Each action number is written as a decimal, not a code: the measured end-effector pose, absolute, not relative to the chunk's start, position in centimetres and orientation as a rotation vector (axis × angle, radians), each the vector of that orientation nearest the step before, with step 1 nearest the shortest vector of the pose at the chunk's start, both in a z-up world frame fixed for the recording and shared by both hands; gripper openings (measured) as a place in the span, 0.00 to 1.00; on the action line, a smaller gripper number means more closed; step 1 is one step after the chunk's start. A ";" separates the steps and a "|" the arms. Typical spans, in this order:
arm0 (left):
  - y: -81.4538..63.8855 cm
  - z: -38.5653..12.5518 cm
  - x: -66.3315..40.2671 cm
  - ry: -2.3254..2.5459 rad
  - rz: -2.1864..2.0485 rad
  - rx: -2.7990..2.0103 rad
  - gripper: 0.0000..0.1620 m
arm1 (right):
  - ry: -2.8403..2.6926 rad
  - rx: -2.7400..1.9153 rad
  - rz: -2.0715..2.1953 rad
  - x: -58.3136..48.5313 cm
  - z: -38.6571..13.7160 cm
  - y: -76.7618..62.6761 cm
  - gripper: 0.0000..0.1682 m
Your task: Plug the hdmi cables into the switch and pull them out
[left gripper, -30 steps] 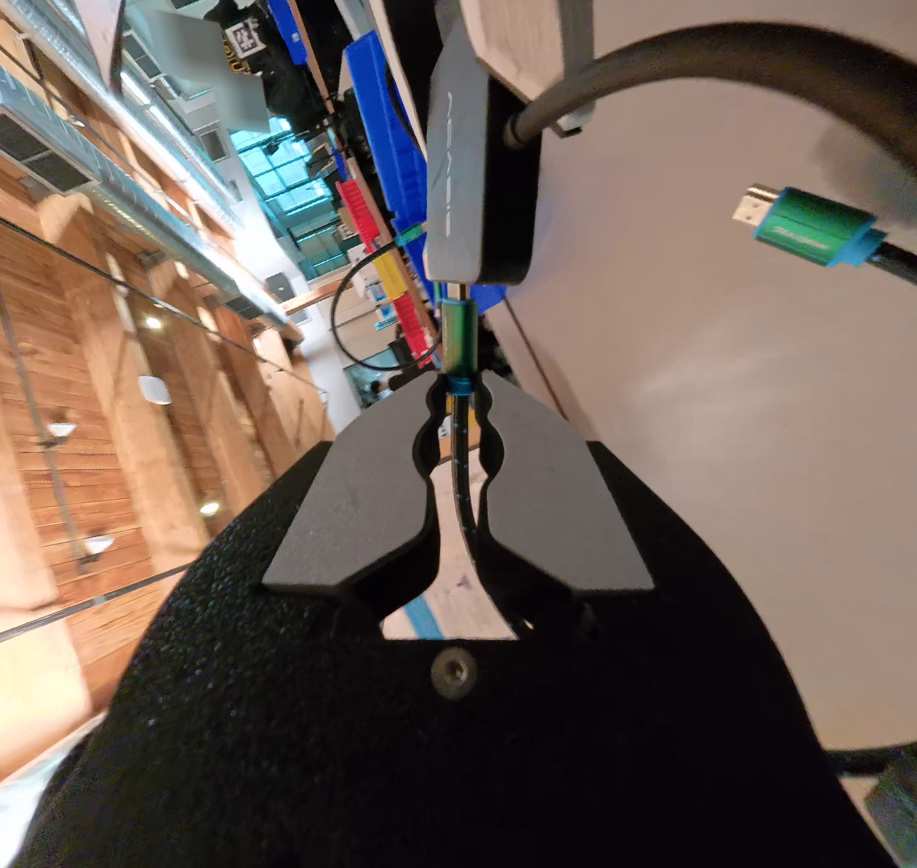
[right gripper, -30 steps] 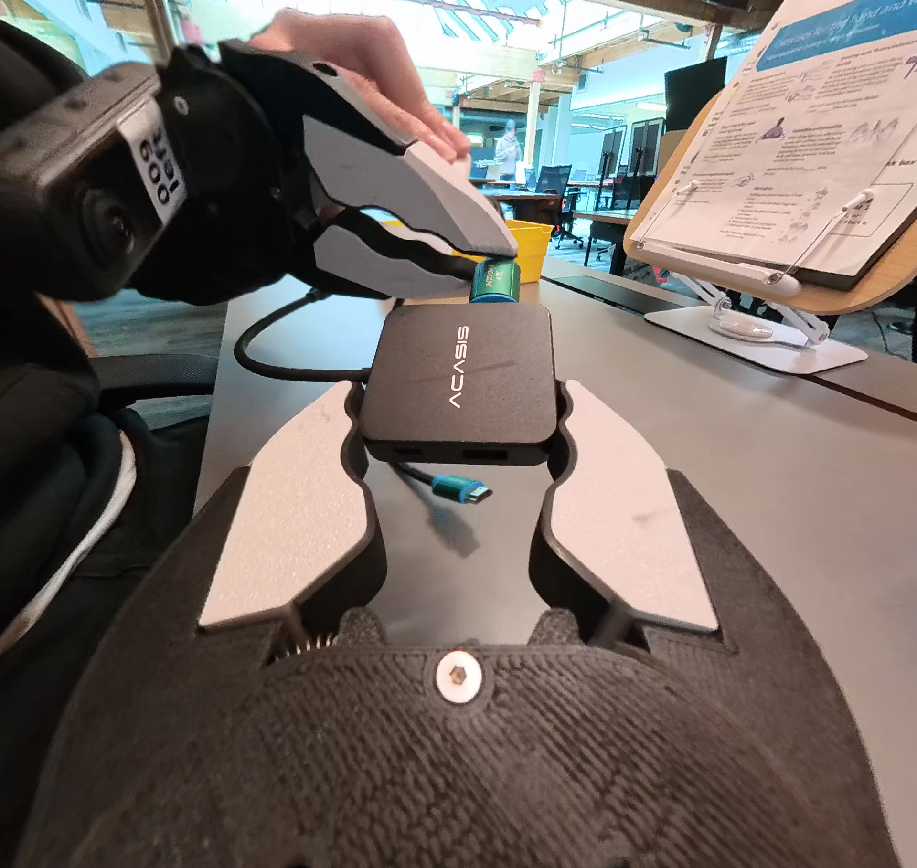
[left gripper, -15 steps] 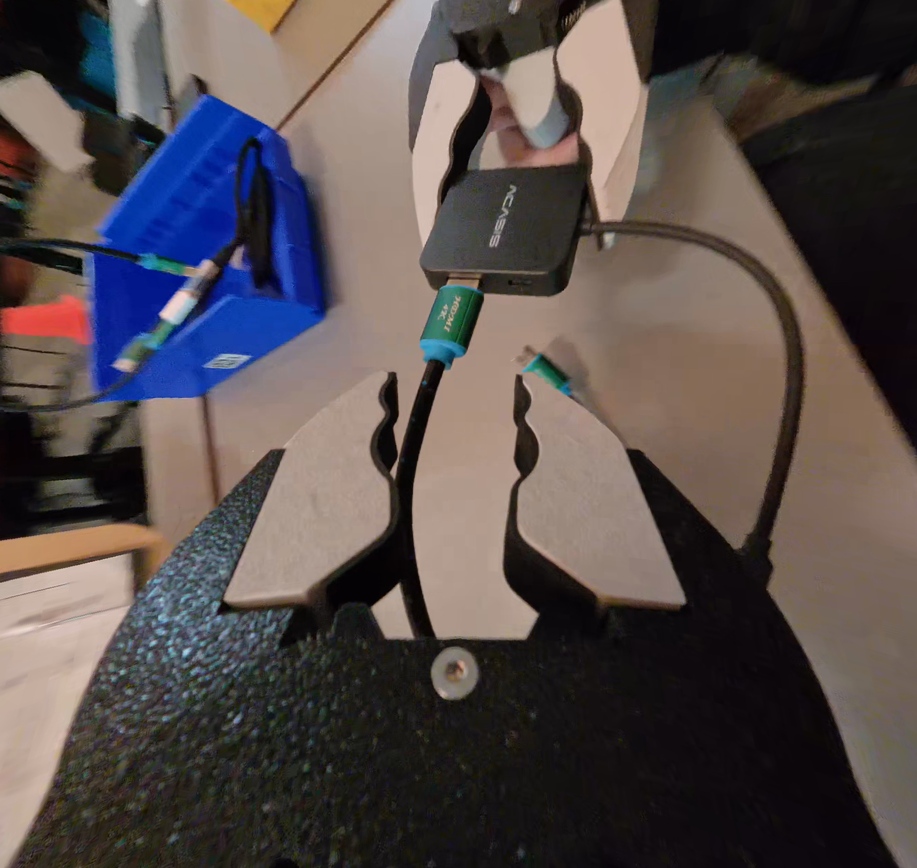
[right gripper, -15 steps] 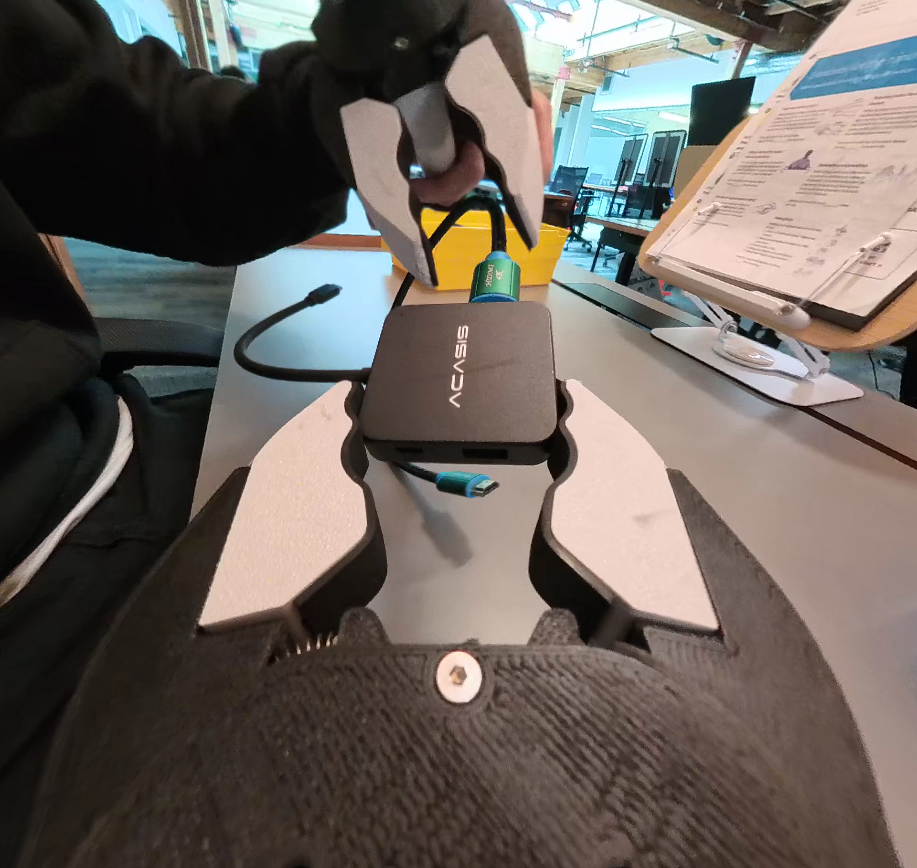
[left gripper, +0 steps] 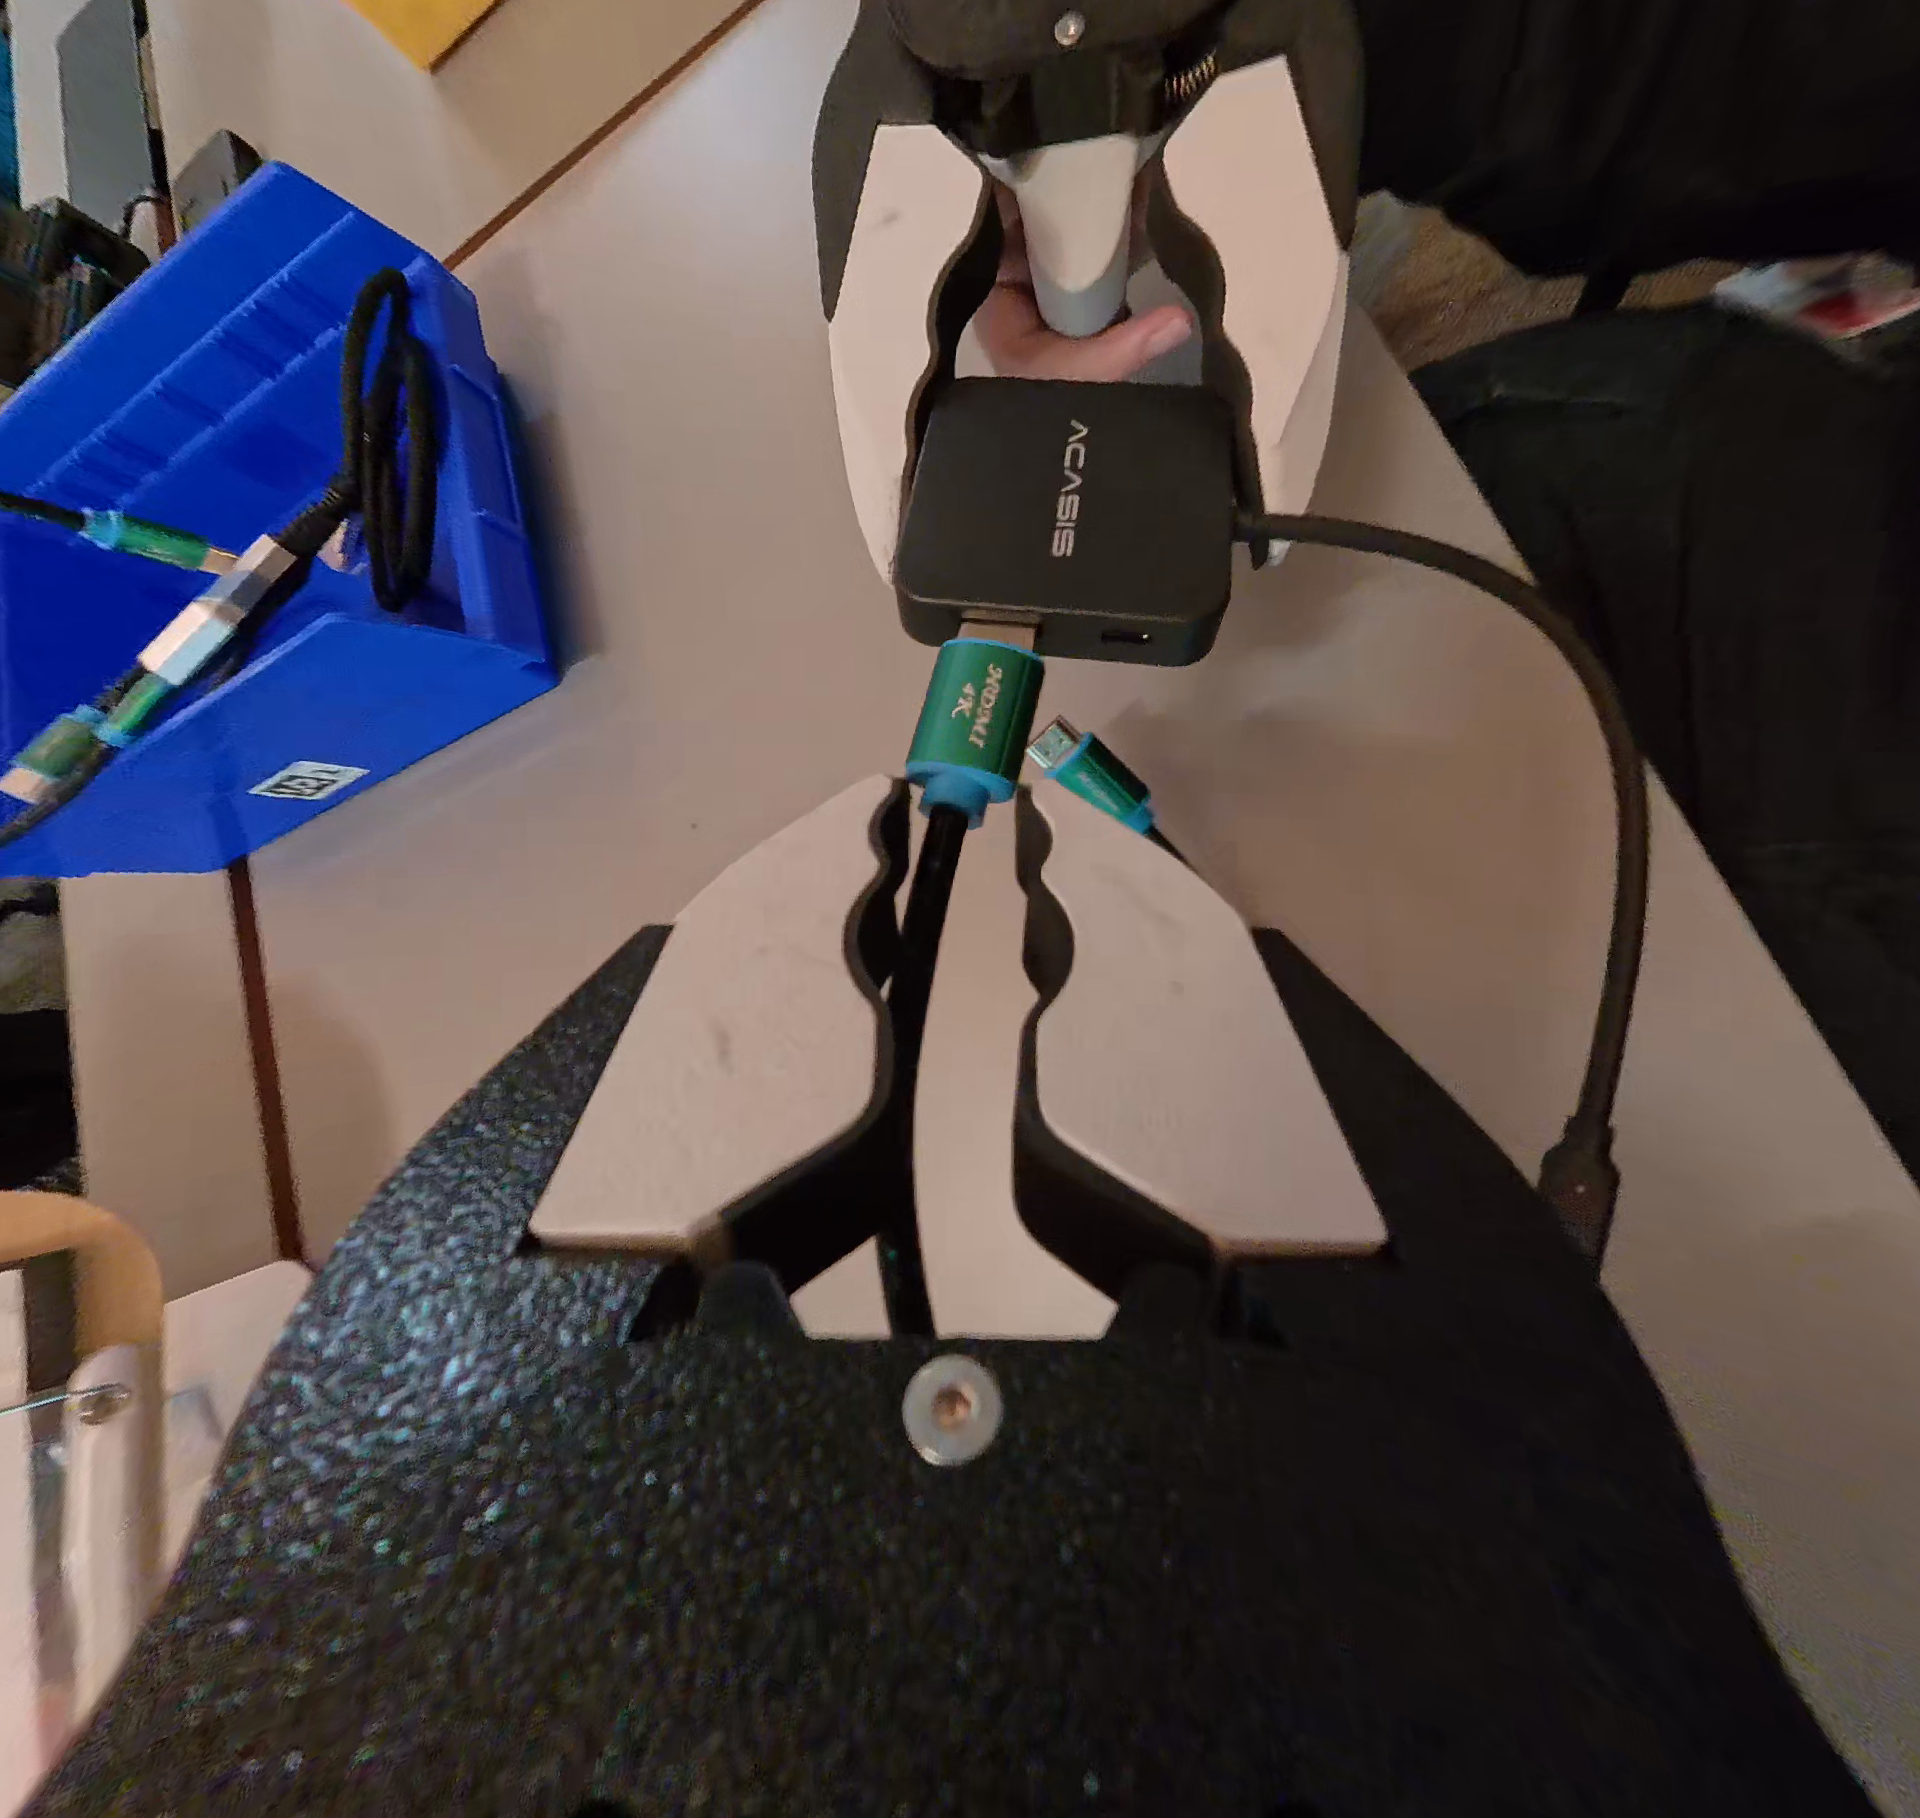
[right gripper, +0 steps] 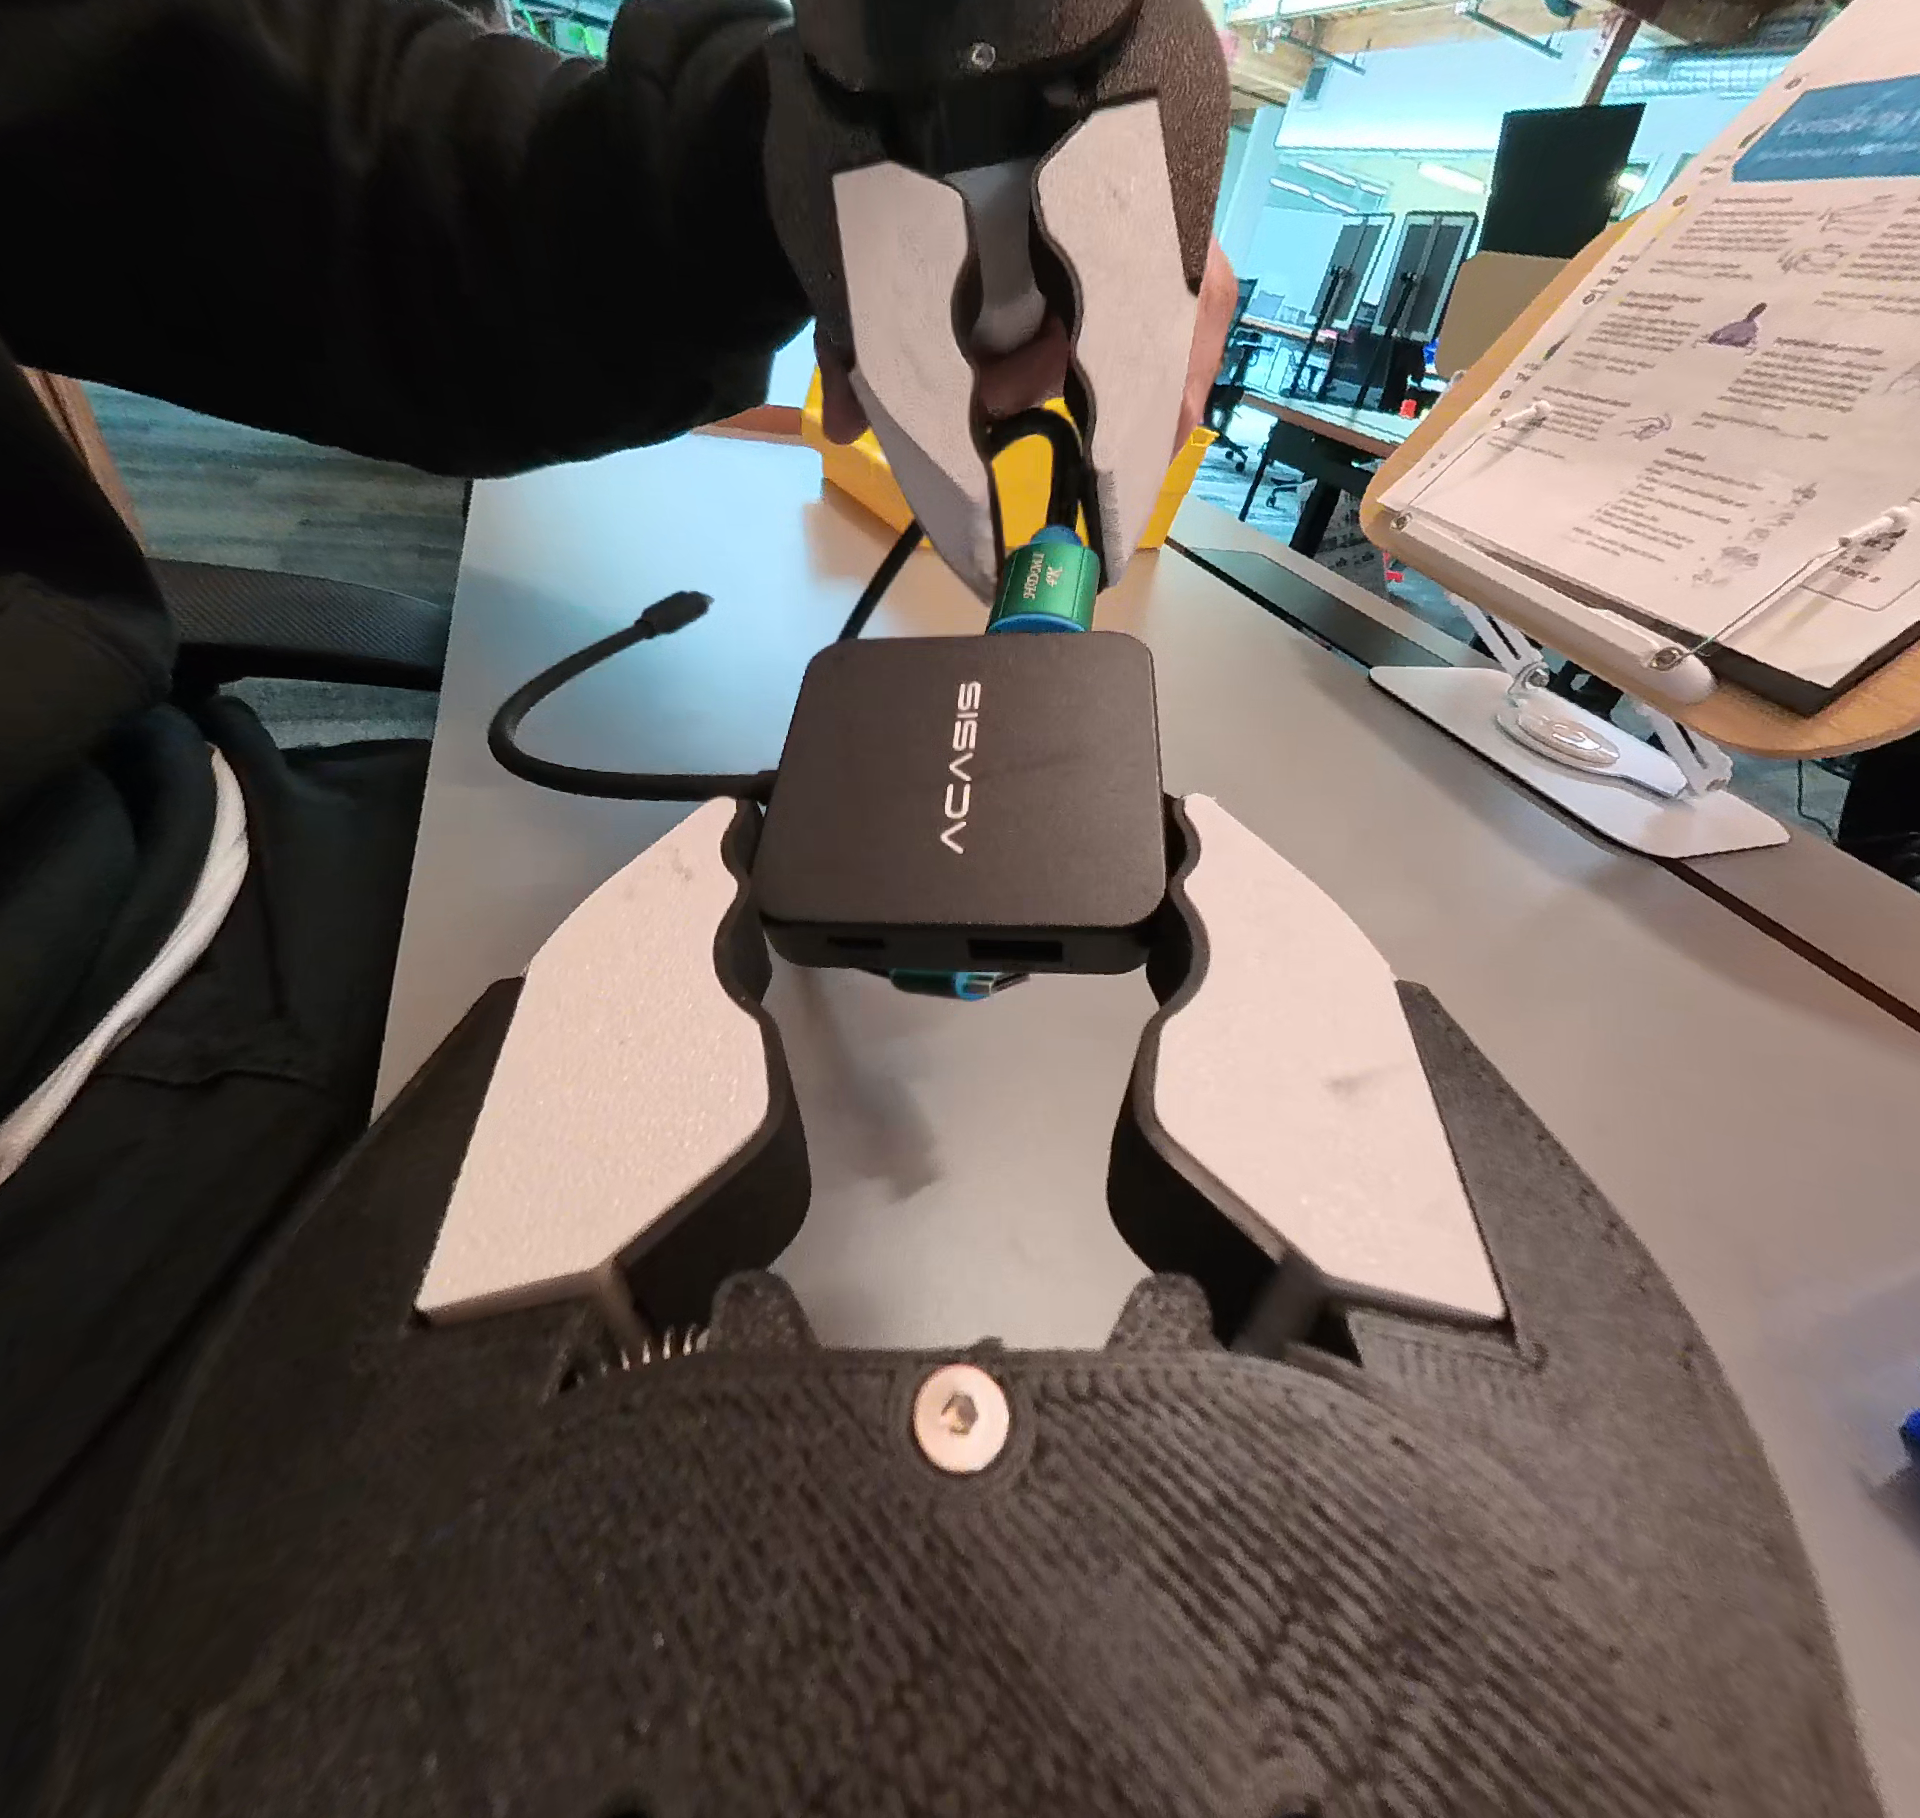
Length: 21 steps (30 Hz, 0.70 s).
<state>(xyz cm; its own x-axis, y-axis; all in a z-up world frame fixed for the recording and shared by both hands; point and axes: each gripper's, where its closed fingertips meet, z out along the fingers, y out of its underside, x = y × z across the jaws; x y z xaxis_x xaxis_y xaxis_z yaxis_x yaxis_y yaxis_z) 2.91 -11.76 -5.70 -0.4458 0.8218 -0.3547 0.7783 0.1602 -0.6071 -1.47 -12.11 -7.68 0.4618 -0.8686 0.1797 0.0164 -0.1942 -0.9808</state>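
The black switch [left gripper: 1070,511] is held level just above the grey table, clamped between the fingers of my right gripper [right gripper: 961,833]. A green HDMI plug [left gripper: 971,719] with a blue collar sits in the switch's far port [right gripper: 1039,589]. My left gripper [left gripper: 956,802] is open, its fingertips either side of the plug's collar, with the black cable [left gripper: 914,989] running loose between the fingers. A second, smaller green plug [left gripper: 1091,781] lies on the table under the switch, and it also shows in the right wrist view [right gripper: 956,984].
The switch's own black lead [left gripper: 1621,833] curves off to the side. A blue bin [left gripper: 260,625] holds more cables. A yellow bin [right gripper: 1174,480] stands behind the left gripper. A document stand [right gripper: 1662,418] is at the right. A person's black sleeve [right gripper: 416,210] is at the left.
My left gripper let go of the cable, rolled from sideways to level and opened. Its fingers have since narrowed around the plug's collar. My right gripper kept holding the switch.
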 end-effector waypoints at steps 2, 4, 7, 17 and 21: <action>-11.8 -5.6 3.0 -2.350 1.160 -1.667 0.13 | 0.763 -1.558 -0.957 -1.5 -7.7 -12.1 0.44; -11.7 -5.6 2.9 -2.349 1.124 -1.664 0.15 | 0.758 -1.559 -0.955 -1.6 -7.6 -12.0 0.44; -11.6 -5.8 2.6 -2.326 1.089 -1.671 0.15 | 0.754 -1.565 -0.956 -1.5 -7.6 -11.8 0.44; -11.9 -5.8 2.2 -2.345 1.095 -1.604 0.12 | 0.765 -1.552 -0.963 -1.7 -7.5 -12.2 0.44; -11.6 -6.4 2.4 -2.373 1.052 -1.675 0.12 | 0.762 -1.588 -0.939 -1.4 -8.0 -11.6 0.44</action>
<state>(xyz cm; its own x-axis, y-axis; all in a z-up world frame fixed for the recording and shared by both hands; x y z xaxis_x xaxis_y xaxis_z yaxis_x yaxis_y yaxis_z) 2.37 -11.63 -6.37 -0.4108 0.8503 -0.3289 0.8147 0.1803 -0.5512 -1.45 -11.57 -8.04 0.4813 -0.8577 0.1811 -0.0008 -0.2070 -0.9783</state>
